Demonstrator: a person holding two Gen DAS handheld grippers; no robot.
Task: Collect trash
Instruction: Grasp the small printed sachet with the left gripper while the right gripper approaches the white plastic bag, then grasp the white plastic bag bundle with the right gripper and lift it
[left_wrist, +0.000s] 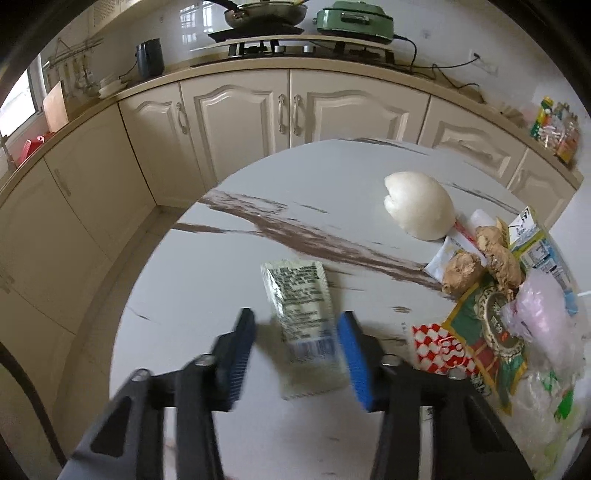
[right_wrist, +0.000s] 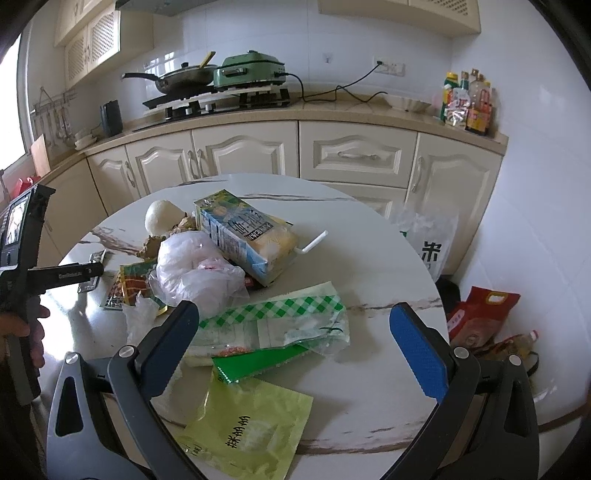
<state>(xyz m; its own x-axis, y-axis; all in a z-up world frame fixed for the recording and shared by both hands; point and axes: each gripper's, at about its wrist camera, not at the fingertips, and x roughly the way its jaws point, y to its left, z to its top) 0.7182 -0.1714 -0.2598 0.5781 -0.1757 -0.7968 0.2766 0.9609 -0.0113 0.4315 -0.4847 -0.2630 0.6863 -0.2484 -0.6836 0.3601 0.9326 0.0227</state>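
The left gripper (left_wrist: 297, 356), part-closed, straddles the flat pale-green printed sachet (left_wrist: 301, 317) on the round white marble-veined table (left_wrist: 229, 266) left of the white bun (left_wrist: 419, 205), apparently ungripped; it may slide free; right gripper (right_wrist: 295, 341) wide, empty; print illegible.

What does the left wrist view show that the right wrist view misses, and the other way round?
Left wrist only: the left gripper straddling a pale green sachet, and a red-and-white checked wrapper. Right wrist only: the open right gripper over a green-checked bag, a straw, and red bags on the floor. Both: the bun, ginger, drink carton and table.
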